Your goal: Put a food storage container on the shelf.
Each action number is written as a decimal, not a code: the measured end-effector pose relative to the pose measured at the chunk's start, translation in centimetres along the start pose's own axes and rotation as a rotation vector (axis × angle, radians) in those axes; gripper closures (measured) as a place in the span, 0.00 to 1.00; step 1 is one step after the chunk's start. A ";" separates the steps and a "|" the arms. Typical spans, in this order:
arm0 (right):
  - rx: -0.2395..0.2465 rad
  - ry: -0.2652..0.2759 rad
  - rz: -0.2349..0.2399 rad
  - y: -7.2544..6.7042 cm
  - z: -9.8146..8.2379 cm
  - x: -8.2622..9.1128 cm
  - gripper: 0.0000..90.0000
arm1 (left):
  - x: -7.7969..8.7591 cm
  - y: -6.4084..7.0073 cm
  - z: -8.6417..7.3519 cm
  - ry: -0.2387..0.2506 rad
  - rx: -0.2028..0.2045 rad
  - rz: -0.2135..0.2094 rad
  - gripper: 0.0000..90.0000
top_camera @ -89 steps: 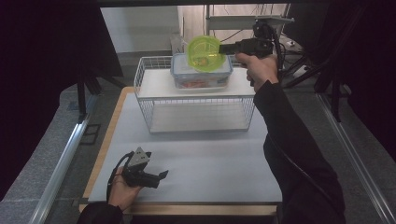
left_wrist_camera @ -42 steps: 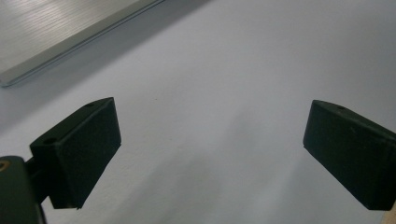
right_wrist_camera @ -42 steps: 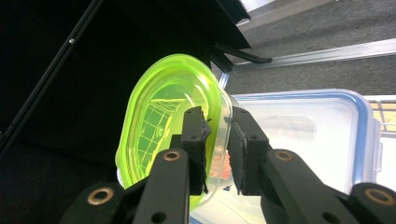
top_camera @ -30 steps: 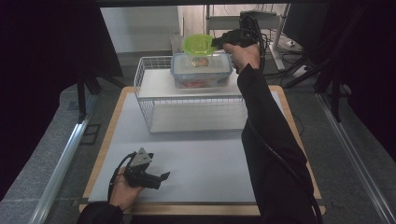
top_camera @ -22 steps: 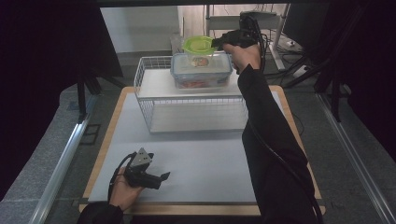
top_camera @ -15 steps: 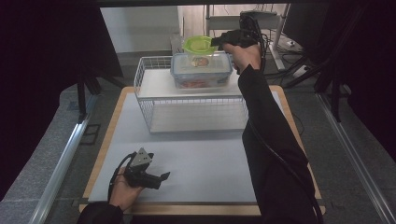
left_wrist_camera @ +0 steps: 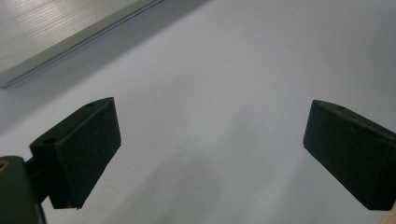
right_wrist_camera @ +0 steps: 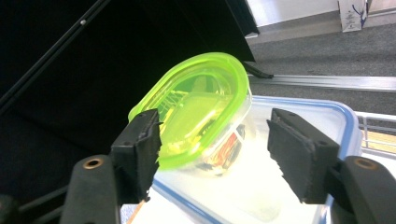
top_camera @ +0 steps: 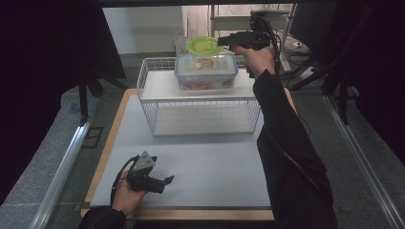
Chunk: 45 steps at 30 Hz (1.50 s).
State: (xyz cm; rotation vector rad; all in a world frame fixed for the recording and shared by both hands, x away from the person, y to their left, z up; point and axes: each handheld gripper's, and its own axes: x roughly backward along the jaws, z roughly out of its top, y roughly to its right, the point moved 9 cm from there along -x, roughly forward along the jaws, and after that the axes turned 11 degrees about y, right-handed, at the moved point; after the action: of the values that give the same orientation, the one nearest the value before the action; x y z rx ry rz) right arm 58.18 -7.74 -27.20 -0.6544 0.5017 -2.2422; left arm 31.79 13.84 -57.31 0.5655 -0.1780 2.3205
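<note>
A small clear container with a lime-green lid (top_camera: 204, 47) (right_wrist_camera: 201, 112) sits on top of a larger clear box with a blue-rimmed lid (top_camera: 206, 71) (right_wrist_camera: 299, 140), which stands on the white wire rack (top_camera: 200, 107). My right gripper (top_camera: 222, 42) (right_wrist_camera: 212, 135) is raised at the back, level with the small container. Its jaws have just been opening and now stand open on either side of the green lid, the right one well clear of it. My left gripper (top_camera: 167, 180) (left_wrist_camera: 212, 126) rests on the table near the front left, open, with nothing between its jaws.
The rack stands at the far middle of the white tabletop (top_camera: 215, 162), with a bare lower shelf (top_camera: 203, 121). A metal rail (top_camera: 62, 167) runs along the left side. Cables and dark stands (top_camera: 315, 67) crowd the far right.
The green-lidded container, held tilted above the box three seconds ago, has come down onto the box lid. The right hand stays beside it. The left hand has not moved.
</note>
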 end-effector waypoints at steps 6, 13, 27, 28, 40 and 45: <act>0.051 -0.006 0.020 0.2 -0.5 1.2 0.29 | 0.0 0.0 0.0 -0.001 -0.001 0.001 0.04; 0.111 -0.012 0.025 1.0 -1.4 2.4 0.23 | 0.0 0.0 0.0 -0.002 -0.002 0.003 0.04; 0.193 -0.005 0.020 1.5 -3.8 4.2 0.18 | 0.0 0.1 0.1 0.000 0.025 -0.021 0.05; 0.196 -0.005 0.019 1.4 -3.9 4.3 0.17 | 0.0 0.1 0.1 0.001 0.027 -0.023 0.05; 0.233 -0.001 0.006 1.8 -5.9 5.1 0.14 | 0.0 0.2 0.2 0.010 0.026 -0.027 0.05; 0.254 -0.001 0.008 1.6 -6.8 5.3 0.12 | 0.0 0.2 0.2 0.013 0.023 -0.027 0.05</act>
State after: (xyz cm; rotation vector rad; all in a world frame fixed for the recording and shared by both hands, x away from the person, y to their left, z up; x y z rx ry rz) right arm 51.86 -11.67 -31.81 -0.5210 0.2130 -2.2486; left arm 31.68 13.65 -57.14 0.5613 -0.1366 2.3026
